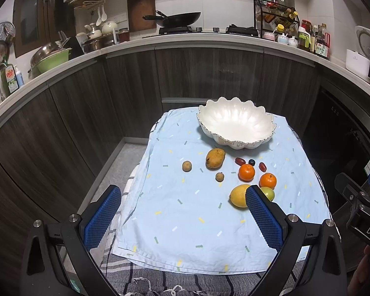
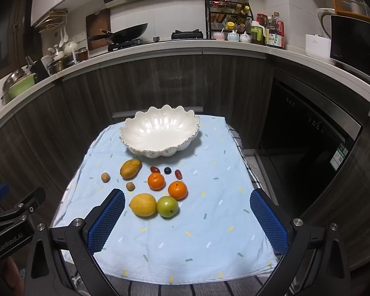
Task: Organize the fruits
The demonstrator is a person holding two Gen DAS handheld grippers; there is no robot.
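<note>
Both grippers — left (image 1: pixel 183 198), right (image 2: pixel 187 203) — spread wide, empty. Fruit lies loose on the cloth (image 2: pixel 209 241); bowl (image 2: pixel 160 133) empty behind. Lemon (image 2: pixel 143 204) nearest, touching the green apple (image 2: pixel 167 206) — straddle the lemon alone, close gently.

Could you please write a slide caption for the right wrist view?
Open right gripper hovers above fruits on a blue cloth, empty white bowl behind.

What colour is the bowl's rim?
The bowl is white with a thin gold-looking rim, clearest in the right wrist view.
</note>
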